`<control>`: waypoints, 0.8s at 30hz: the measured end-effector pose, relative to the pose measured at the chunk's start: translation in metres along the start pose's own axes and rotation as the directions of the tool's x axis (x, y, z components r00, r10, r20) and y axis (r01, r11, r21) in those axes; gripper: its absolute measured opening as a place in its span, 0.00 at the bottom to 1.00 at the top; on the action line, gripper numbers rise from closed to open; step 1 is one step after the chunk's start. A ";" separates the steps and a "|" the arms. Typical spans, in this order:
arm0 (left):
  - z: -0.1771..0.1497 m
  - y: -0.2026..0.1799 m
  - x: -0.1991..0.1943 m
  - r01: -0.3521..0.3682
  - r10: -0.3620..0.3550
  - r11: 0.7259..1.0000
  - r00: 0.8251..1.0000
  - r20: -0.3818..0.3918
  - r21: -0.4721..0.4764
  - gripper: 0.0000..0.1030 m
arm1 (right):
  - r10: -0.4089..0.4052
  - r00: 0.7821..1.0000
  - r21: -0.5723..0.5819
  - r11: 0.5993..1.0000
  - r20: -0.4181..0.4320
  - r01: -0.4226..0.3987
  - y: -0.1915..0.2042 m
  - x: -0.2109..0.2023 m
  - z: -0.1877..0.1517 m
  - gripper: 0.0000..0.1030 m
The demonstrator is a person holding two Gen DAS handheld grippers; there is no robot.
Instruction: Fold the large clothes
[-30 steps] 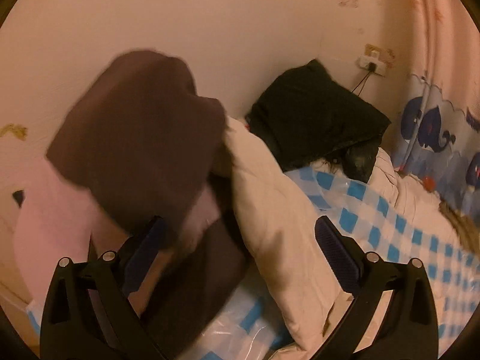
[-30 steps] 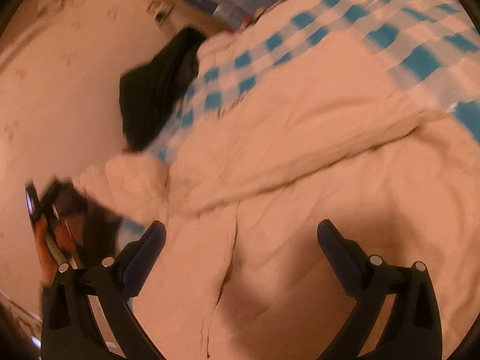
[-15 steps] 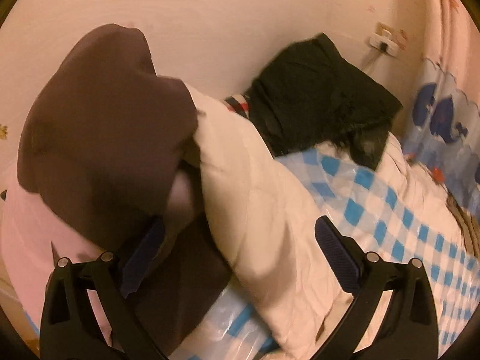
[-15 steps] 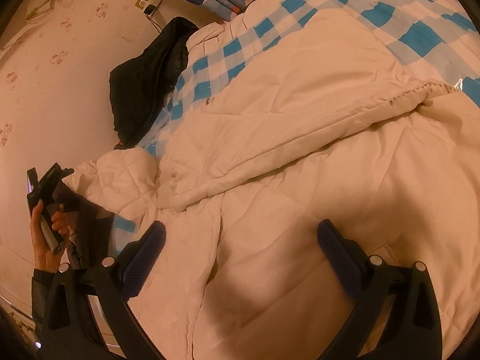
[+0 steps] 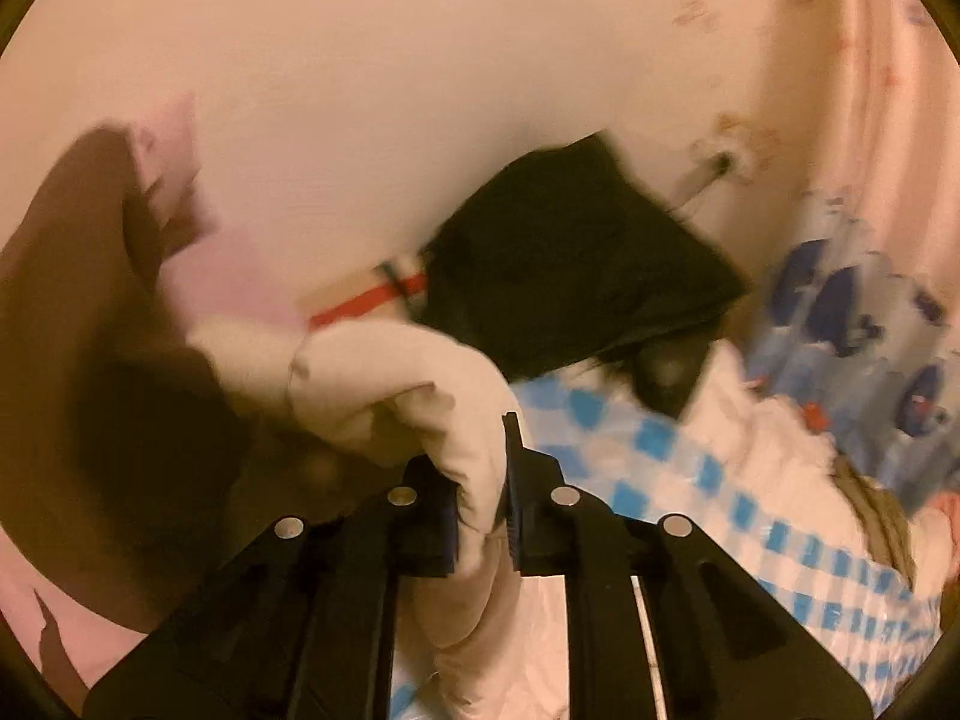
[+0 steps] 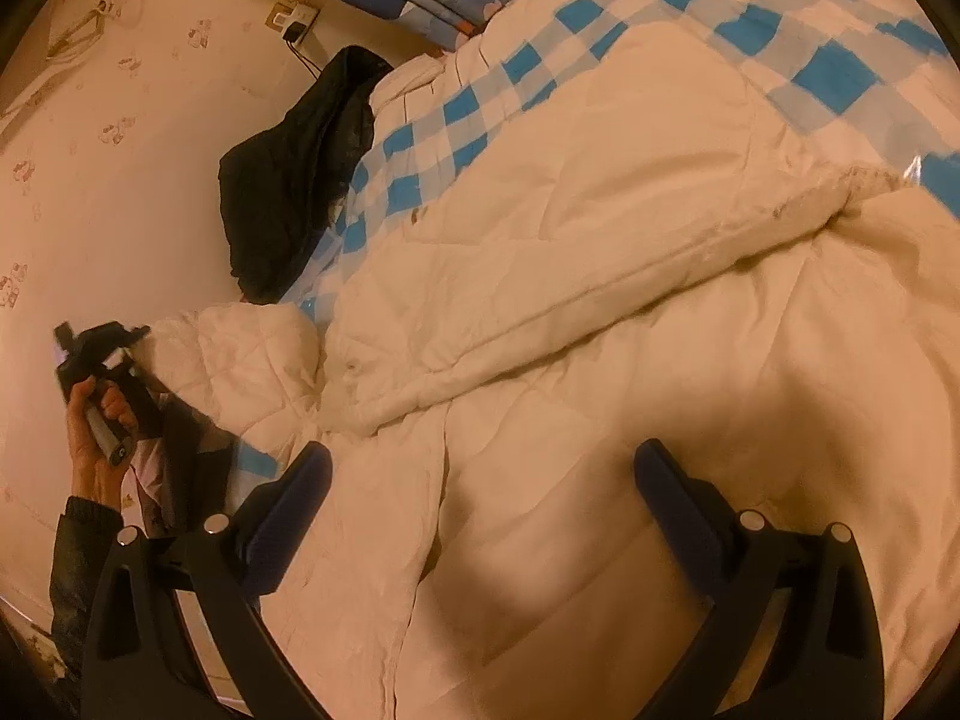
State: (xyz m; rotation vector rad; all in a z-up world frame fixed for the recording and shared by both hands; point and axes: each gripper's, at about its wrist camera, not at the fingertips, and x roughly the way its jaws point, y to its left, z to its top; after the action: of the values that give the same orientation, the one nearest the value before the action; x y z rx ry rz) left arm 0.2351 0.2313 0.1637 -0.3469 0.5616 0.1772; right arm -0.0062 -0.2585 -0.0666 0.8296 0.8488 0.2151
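Black garment (image 6: 300, 180) against wall (image 6: 120, 180); wall socket (image 6: 294, 18); whale-print curtain (image 5: 852, 324); blue-checked sheet (image 6: 456, 114).

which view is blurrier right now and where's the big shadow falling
Left wrist view: motion-smeared, the black garment and brown cloth soft-edged; only the left gripper pinching the cream quilt is fairly crisp. Right wrist view: sharper, warm orange cast, dark shadow on the quilt between the open right gripper fingers.

Dim amber light; left view motion-blurred, edges warped.
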 end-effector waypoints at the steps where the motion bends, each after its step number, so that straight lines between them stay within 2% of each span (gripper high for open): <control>1: -0.002 -0.006 -0.008 0.050 -0.050 0.999 0.999 0.020 0.014 0.10 | -0.006 1.000 -0.005 1.000 0.011 0.006 0.001 -0.002 0.002 0.95; 4: -0.009 -0.034 -0.025 0.124 -0.130 0.987 0.990 0.051 0.098 0.10 | 0.000 0.999 0.003 1.000 0.037 0.000 -0.001 -0.008 0.007 0.95; 5: -0.012 -0.047 -0.032 0.174 -0.182 0.977 0.982 0.053 0.125 0.09 | 0.005 0.999 0.014 1.000 0.045 -0.005 -0.003 -0.011 0.008 0.95; 7: -0.019 -0.068 -0.041 0.227 -0.239 0.959 0.969 0.054 0.170 0.09 | 0.008 0.998 0.029 1.000 0.059 -0.010 -0.006 -0.015 0.011 0.95; 10: -0.042 -0.110 -0.053 0.307 -0.323 0.916 0.946 0.023 0.257 0.09 | 0.008 0.997 0.052 0.999 0.083 -0.013 -0.010 -0.024 0.018 0.95; 14: -0.100 -0.178 -0.057 0.399 -0.407 0.829 0.911 -0.067 0.392 0.09 | 0.009 0.992 0.116 0.993 0.127 -0.024 -0.024 -0.038 0.027 0.95; 18: -0.199 -0.248 -0.049 0.486 -0.441 0.700 0.870 -0.219 0.523 0.09 | 0.028 0.985 0.186 0.981 0.172 -0.060 -0.039 -0.052 0.035 0.95; 19: -0.219 -0.255 -0.045 0.502 -0.439 0.681 0.863 -0.251 0.533 0.09 | 0.033 0.982 0.208 0.975 0.188 -0.073 -0.044 -0.056 0.037 0.95; 20: -0.251 -0.271 -0.039 0.520 -0.428 0.648 0.853 -0.298 0.557 0.09 | 0.038 0.979 0.225 0.971 0.202 -0.084 -0.048 -0.060 0.038 0.95; 24: -0.346 -0.305 -0.022 0.533 -0.344 0.555 0.846 -0.407 0.639 0.09 | 0.081 0.966 0.316 0.935 0.247 -0.159 -0.070 -0.074 0.043 0.95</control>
State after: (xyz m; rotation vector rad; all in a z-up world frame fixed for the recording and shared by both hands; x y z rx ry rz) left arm 0.1262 -0.1804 -0.0144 0.3087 0.7165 -0.6055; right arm -0.0338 -0.3650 -0.0580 1.2031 0.6216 0.0791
